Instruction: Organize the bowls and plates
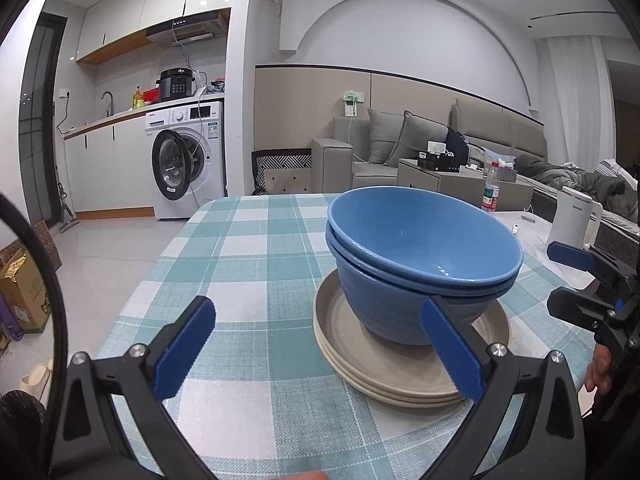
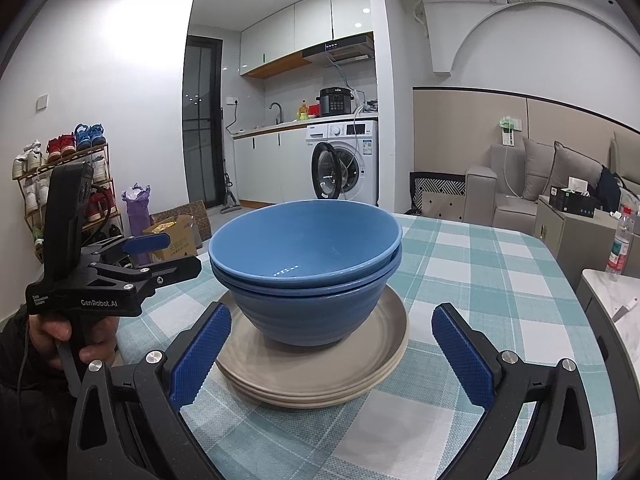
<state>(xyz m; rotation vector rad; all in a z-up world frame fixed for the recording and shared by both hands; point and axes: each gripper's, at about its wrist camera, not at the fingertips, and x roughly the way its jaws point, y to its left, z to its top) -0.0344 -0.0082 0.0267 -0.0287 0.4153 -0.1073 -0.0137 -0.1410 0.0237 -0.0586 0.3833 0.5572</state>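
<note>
Two blue bowls (image 1: 420, 256) are nested on a stack of beige plates (image 1: 384, 376) on the checked tablecloth. My left gripper (image 1: 316, 344) is open and empty, with the stack just ahead to its right. In the right wrist view the bowls (image 2: 308, 256) and plates (image 2: 316, 372) sit straight ahead. My right gripper (image 2: 332, 352) is open and empty, its fingers either side of the plates' near edge without touching. The right gripper also shows at the right edge of the left wrist view (image 1: 568, 276). The left gripper shows at the left of the right wrist view (image 2: 160, 254).
The table (image 1: 248, 240) with its teal checked cloth ends at the far and left sides. A white kettle (image 1: 572, 220) and a plastic bottle (image 1: 490, 192) stand beyond on the right. A sofa, washing machine (image 2: 348, 160) and shoe rack (image 2: 60, 176) lie further off.
</note>
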